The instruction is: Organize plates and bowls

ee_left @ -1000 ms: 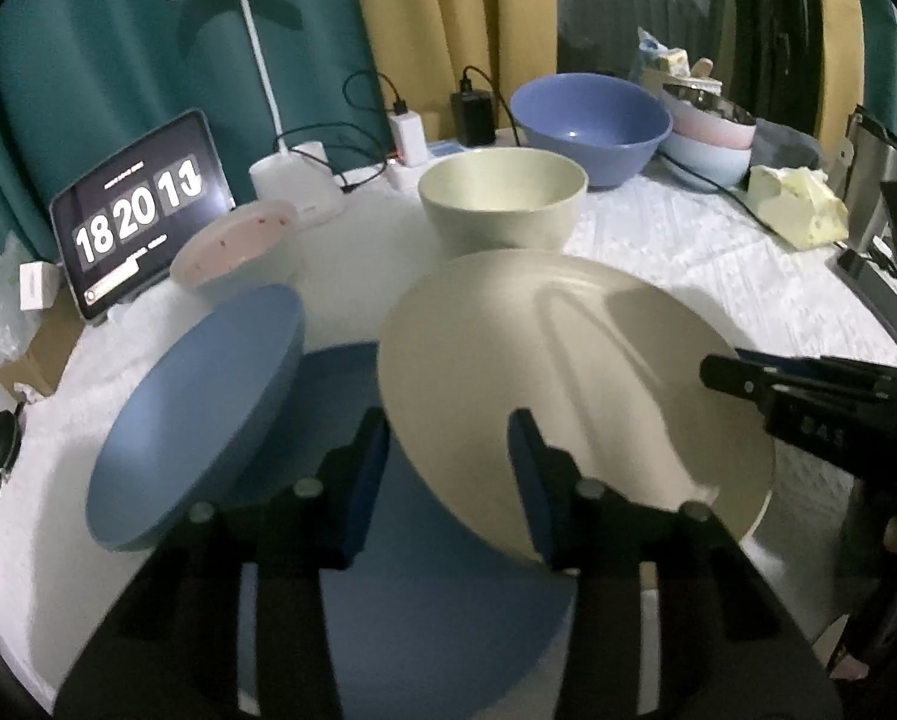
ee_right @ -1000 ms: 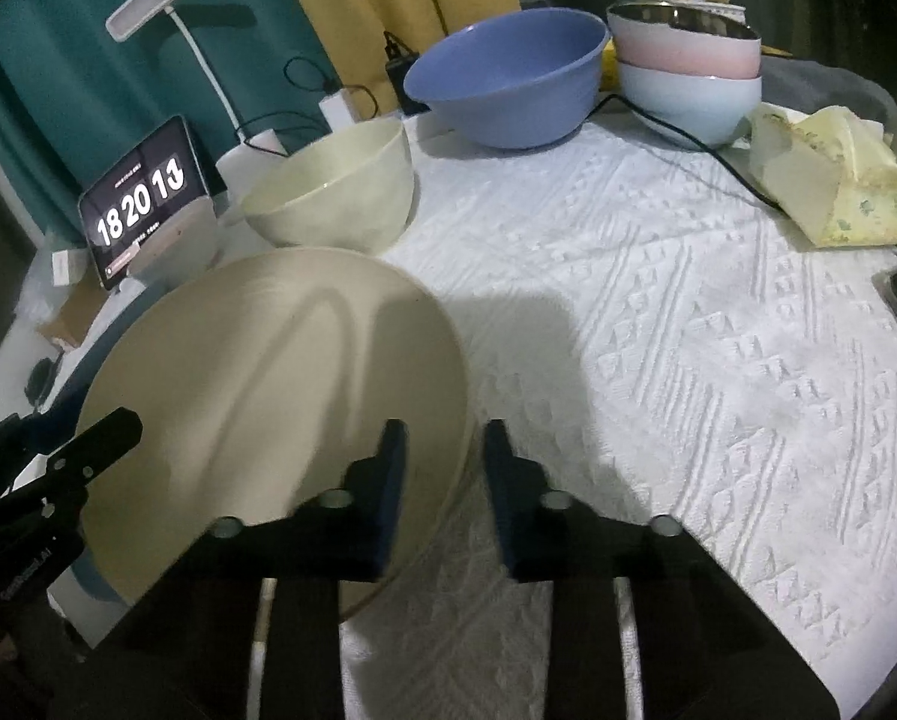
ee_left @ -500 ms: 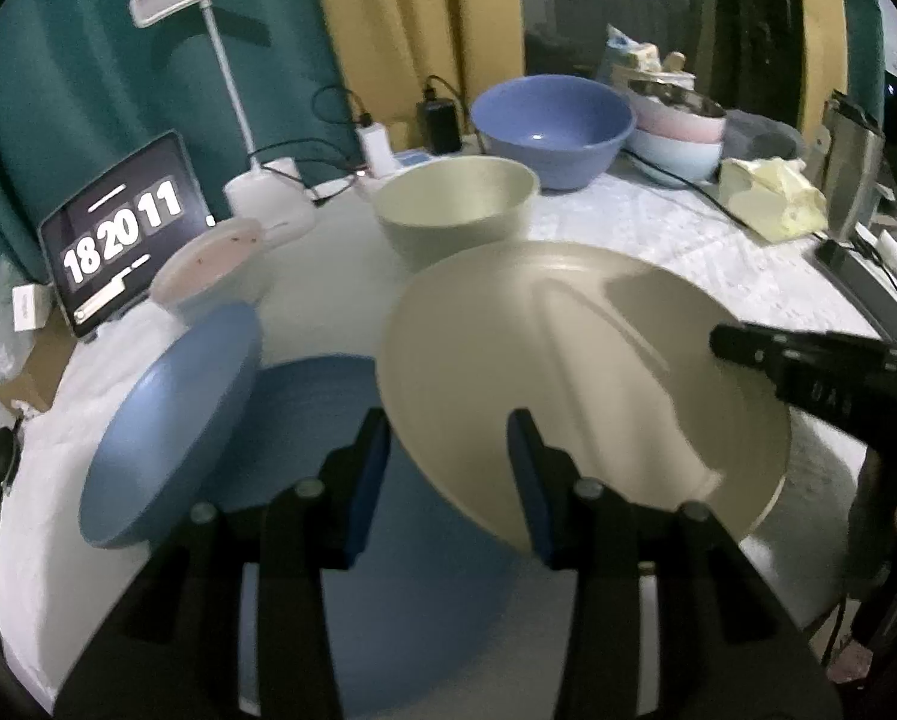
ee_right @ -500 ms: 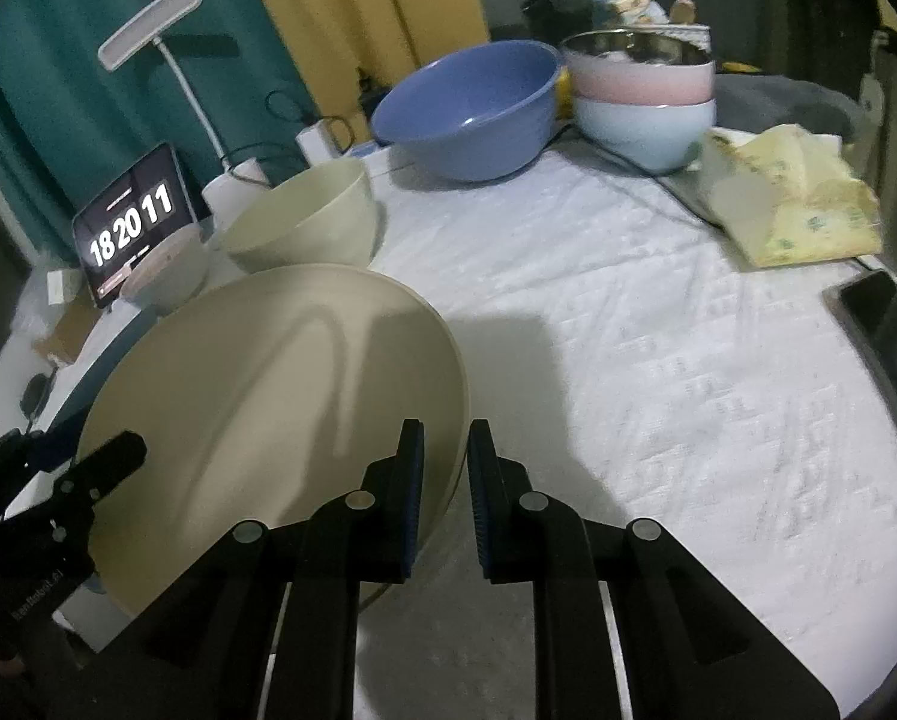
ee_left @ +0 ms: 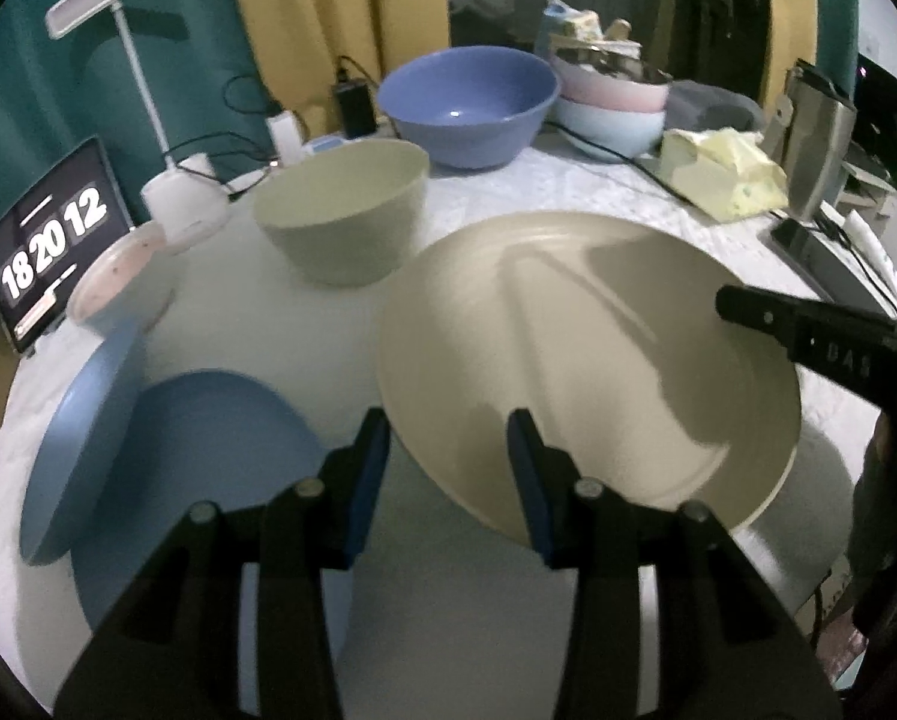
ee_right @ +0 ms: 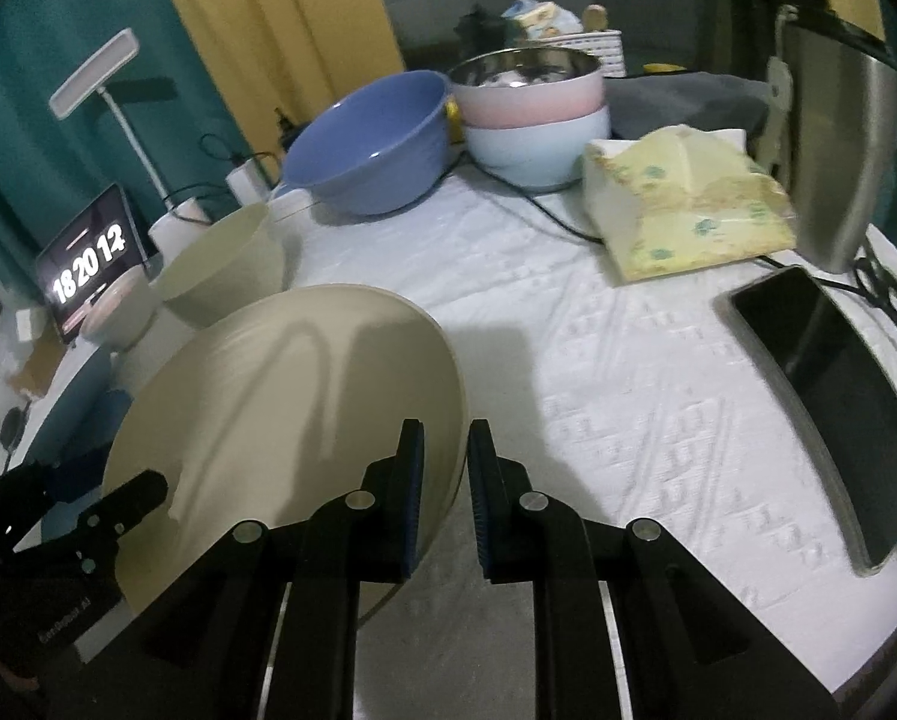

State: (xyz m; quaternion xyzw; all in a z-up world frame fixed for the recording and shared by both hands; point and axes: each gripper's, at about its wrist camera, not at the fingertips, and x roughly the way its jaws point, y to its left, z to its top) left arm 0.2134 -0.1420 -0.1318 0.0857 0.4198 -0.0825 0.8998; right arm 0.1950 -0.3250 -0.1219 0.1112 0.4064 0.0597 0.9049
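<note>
My right gripper [ee_right: 445, 456] is shut on the rim of a large cream plate [ee_right: 292, 408] and holds it tilted above the table. The same cream plate [ee_left: 586, 354] fills the left wrist view, with the right gripper at its right edge. My left gripper [ee_left: 448, 450] is open, its fingers standing either side of the plate's near rim without closing on it. Two blue plates [ee_left: 166, 456] lie low on the left, one tilted. A cream bowl [ee_left: 343, 210], a pink small bowl [ee_left: 118, 282], a blue bowl [ee_left: 469, 102] and stacked pink and pale-blue bowls [ee_right: 532, 114] stand behind.
A tablet clock [ee_left: 46, 240] and a desk lamp [ee_left: 178, 204] with cables stand at the back left. A yellow tissue pack [ee_right: 682, 204], a metal kettle [ee_right: 838, 144] and a dark phone [ee_right: 832, 384] sit on the right of the white cloth [ee_right: 598, 360].
The right gripper has closed further on the cream plate's rim and lifted it up and to the right, off the blue plates. The left gripper stays open.
</note>
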